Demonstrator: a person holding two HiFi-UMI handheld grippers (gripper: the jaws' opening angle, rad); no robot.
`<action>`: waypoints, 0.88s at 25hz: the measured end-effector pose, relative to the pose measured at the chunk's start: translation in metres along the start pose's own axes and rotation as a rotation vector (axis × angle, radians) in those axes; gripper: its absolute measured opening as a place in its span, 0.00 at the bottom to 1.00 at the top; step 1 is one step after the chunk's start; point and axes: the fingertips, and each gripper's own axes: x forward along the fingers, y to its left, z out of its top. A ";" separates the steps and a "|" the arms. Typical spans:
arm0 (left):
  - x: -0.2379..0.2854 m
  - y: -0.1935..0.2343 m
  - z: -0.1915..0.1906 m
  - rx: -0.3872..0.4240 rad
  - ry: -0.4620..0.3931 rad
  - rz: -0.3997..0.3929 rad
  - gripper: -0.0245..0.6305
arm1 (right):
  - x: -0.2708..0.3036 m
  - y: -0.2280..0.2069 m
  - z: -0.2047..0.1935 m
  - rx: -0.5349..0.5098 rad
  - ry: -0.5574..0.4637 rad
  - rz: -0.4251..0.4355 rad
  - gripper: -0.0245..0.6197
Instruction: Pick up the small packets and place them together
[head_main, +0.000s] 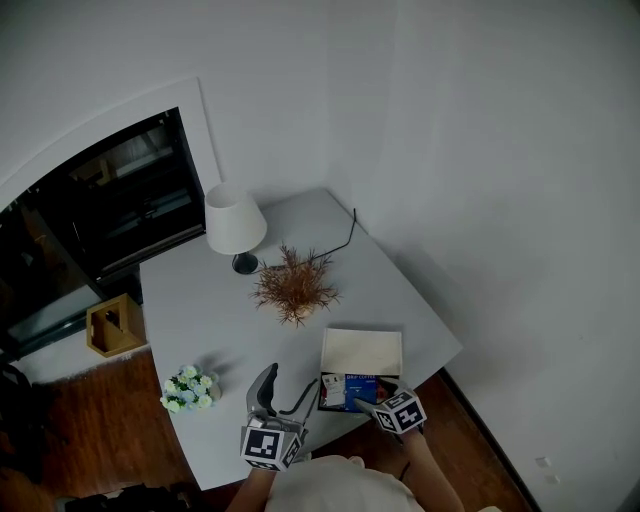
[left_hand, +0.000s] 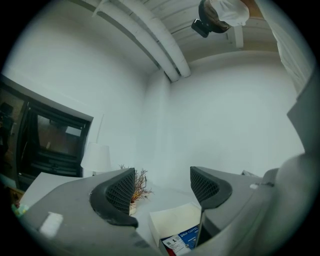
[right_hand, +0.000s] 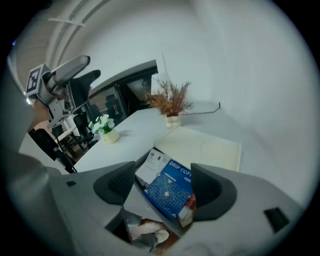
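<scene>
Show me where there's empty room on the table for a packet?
The biggest bare patch of table lies between the lamp, the dried plant and the little flowers. There is also bare top right of the plant, behind the open box. The near edge is crowded: the box, the left gripper and the right gripper sit close together.

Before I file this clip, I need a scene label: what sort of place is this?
Probably a living-room-style corner, perhaps a staged one. A white table carries a table lamp, a dried plant and a small pot of flowers, and it stands on a wooden floor.
</scene>
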 end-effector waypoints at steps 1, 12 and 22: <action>-0.001 0.001 0.000 0.001 0.001 0.004 0.55 | 0.009 -0.001 -0.007 -0.001 0.040 0.011 0.57; -0.010 0.014 0.000 0.006 0.006 0.044 0.55 | 0.079 -0.015 -0.057 -0.237 0.320 -0.037 0.57; -0.015 0.022 -0.006 -0.021 0.011 0.073 0.54 | 0.088 -0.012 -0.057 -0.384 0.341 -0.085 0.36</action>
